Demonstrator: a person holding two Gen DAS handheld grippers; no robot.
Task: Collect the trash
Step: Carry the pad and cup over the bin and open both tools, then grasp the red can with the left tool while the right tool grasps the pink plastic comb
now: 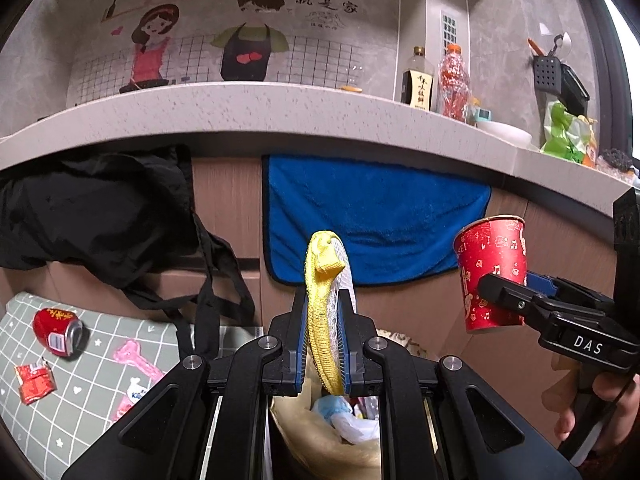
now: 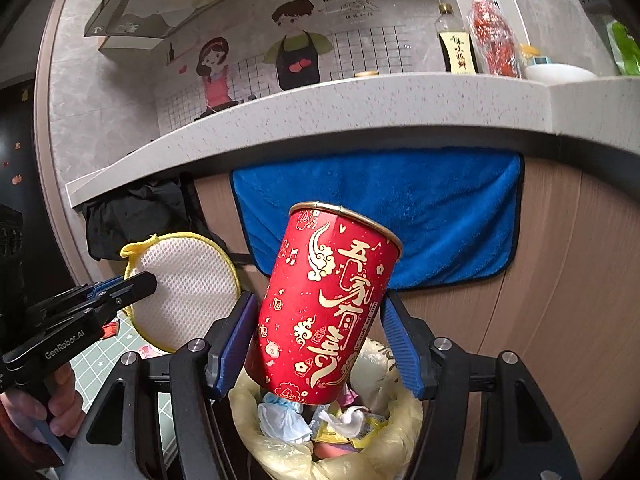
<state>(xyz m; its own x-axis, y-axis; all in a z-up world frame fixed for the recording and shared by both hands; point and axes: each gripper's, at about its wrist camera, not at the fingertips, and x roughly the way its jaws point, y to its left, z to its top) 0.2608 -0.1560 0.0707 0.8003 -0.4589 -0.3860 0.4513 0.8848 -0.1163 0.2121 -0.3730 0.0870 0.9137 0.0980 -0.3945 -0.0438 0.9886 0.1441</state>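
Note:
My left gripper (image 1: 324, 340) is shut on a round white mesh pad with a yellow rim (image 1: 326, 312), held edge-on above the trash bin (image 1: 360, 440); the pad also shows in the right wrist view (image 2: 188, 292). My right gripper (image 2: 320, 336) is shut on a red paper cup (image 2: 324, 304) with gold print, tilted above the bin (image 2: 280, 452), which has a yellowish liner and crumpled wrappers inside. The cup shows at the right in the left wrist view (image 1: 494, 272). A red can (image 1: 56, 332), a red wrapper (image 1: 34, 382) and pink packaging (image 1: 134, 364) lie on the green checked mat.
A speckled counter edge (image 1: 280, 116) runs overhead, with bottles (image 1: 452, 80) and a white bowl on it. A blue towel (image 1: 372, 216) and a black bag (image 1: 100, 208) hang on the cabinet front behind the bin.

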